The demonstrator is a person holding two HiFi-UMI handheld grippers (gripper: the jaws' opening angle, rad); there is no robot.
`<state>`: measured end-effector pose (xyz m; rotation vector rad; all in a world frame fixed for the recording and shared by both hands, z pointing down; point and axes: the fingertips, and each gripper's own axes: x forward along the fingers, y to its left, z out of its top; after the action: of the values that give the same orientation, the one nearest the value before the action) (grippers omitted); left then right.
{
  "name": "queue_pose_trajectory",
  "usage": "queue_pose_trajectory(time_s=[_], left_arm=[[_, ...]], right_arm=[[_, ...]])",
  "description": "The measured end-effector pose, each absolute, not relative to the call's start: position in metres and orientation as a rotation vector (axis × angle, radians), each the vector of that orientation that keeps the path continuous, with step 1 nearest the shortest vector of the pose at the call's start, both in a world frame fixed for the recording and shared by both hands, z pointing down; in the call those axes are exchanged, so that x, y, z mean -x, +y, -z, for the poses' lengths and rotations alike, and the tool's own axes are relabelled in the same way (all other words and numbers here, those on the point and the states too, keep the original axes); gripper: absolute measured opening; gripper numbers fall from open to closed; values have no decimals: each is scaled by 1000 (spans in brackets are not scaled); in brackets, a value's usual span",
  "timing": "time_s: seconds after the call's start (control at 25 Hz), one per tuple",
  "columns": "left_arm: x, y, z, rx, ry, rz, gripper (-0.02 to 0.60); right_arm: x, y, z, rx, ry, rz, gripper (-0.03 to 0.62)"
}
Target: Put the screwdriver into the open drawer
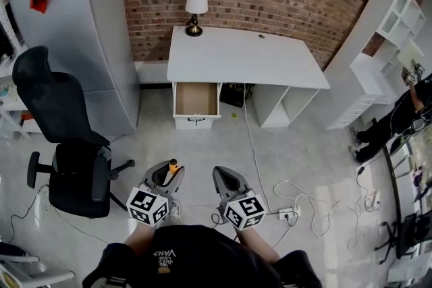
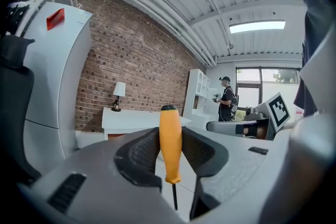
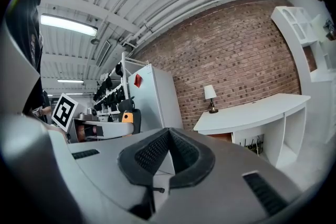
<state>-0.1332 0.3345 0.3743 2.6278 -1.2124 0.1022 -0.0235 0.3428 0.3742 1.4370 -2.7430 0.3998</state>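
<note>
A screwdriver with an orange handle stands upright between the jaws of my left gripper, which is shut on it; its thin dark shaft points down. From the head view, that left gripper hangs over the floor in front of the white desk, with the orange handle showing at its tip. The open drawer sticks out under the desk's left end and looks empty. Beside the left one, my right gripper is shut with nothing in it; its pads meet at the tips.
A black office chair stands at the left beside a tall grey cabinet. A lamp sits on the desk's back left corner. Cables and a power strip lie on the floor at right. White shelving and a person are far right.
</note>
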Motion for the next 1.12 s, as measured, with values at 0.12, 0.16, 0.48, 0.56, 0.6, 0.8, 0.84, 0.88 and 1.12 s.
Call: queue_pose_trajectory(time_s=[0.12,0.16,0.48,0.56,0.6,0.8,0.84,0.88,1.12], left_arm=[[151,299,-377,-2640,-1186,-110,127],[157,288,-378,-2645,-1176,-116,127],[195,216,-380,-2697,-1081,-157,126],[202,203,-381,-2707,-1055,-164,127],[205,198,-382,-2710,-1044,-168,126],[212,176,-389,-2707,-1025,-178,127],[211,172,-391,-2703,-1024,-173,127],[210,170,-393,-2699,-1023,-169,127],[194,152,-404,-2663,-1055,-165,127]], right_arm=[[41,309,-377,-1470,-2727,-404,-5],[46,298,-378,-1486,-2721,-407,-5],[81,231,-379,-1612,-2662,-419,-5],[87,219,-380,-1644,-2643,-424,-5],[89,214,-381,-1656,-2634,-426,-5],[94,195,-387,-1665,-2602,-442,-5],[93,192,-389,-1661,-2597,-446,-5],[92,189,-391,-1656,-2594,-449,-5],[81,161,-403,-1593,-2615,-478,-5]])
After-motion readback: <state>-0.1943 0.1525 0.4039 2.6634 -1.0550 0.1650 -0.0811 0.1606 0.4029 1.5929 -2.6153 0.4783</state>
